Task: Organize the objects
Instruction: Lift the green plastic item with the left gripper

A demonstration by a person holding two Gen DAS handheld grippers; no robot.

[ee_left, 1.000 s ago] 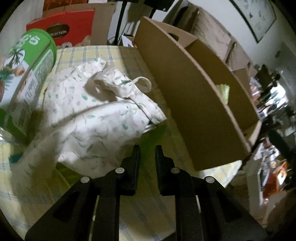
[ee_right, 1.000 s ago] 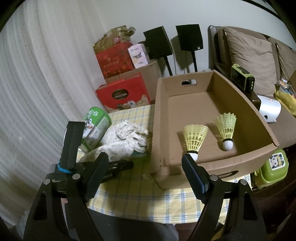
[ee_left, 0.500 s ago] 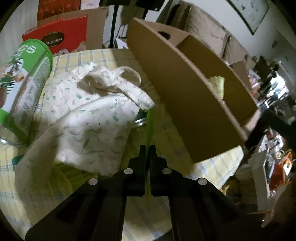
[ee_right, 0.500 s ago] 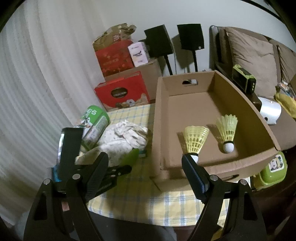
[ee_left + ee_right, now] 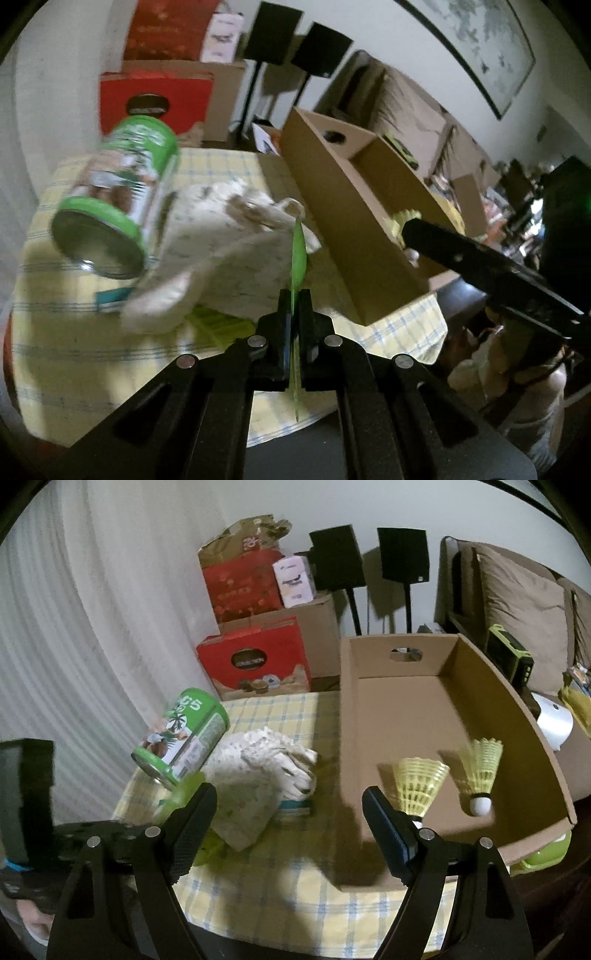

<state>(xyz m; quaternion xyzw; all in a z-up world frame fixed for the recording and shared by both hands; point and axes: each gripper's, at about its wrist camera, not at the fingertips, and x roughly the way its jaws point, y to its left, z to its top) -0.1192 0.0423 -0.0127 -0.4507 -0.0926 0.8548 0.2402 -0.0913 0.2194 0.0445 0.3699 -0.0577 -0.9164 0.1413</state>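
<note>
Since a second ago the left tongs [image 5: 293, 306] have snapped shut on a thin green sheet [image 5: 298, 254] and lifted it clear of the patterned cloth [image 5: 258, 775], edge-on between the pads, likely so it slides free without dragging fabric. Beside the cloth, on the side away from the cardboard box [image 5: 424, 709], a green can [image 5: 184, 734] lies tipped on the checked bench [image 5: 295, 882]. The right tongs [image 5: 288, 812] stand wide, holding nothing, poised before the box's near wall. Inside the box two yellow shuttlecocks [image 5: 419, 782] already rest, so the sheet probably goes there too.
</note>
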